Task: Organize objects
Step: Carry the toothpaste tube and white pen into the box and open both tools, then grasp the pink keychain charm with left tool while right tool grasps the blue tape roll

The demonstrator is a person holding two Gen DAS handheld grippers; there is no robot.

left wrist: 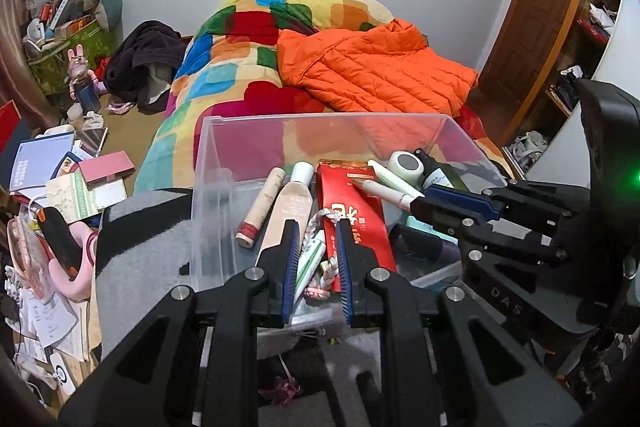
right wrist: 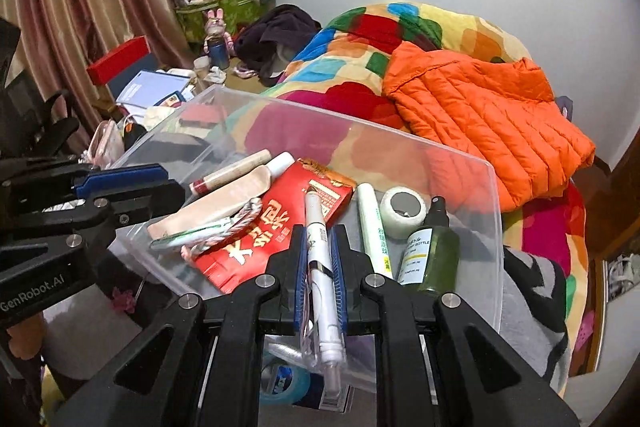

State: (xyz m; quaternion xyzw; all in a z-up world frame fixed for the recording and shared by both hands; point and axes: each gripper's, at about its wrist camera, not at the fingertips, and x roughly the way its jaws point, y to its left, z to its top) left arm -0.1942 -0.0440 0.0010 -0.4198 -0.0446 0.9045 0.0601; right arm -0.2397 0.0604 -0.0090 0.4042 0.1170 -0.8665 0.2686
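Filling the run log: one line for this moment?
left gripper: shut on green-white tube | right gripper: shut on white pen | both over clear bin

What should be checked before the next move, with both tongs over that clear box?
1. Right tongs gripping the white pen: ok.
2. Pen positioned over the clear box: ok.
3. Box open on top: ok.
4. Landing spot free: not ok, the red packet lies under the pen's tip.
5. Left tongs holding the green-white tube seen between them: cannot tell.
6. The two tongs apart from each other: ok.
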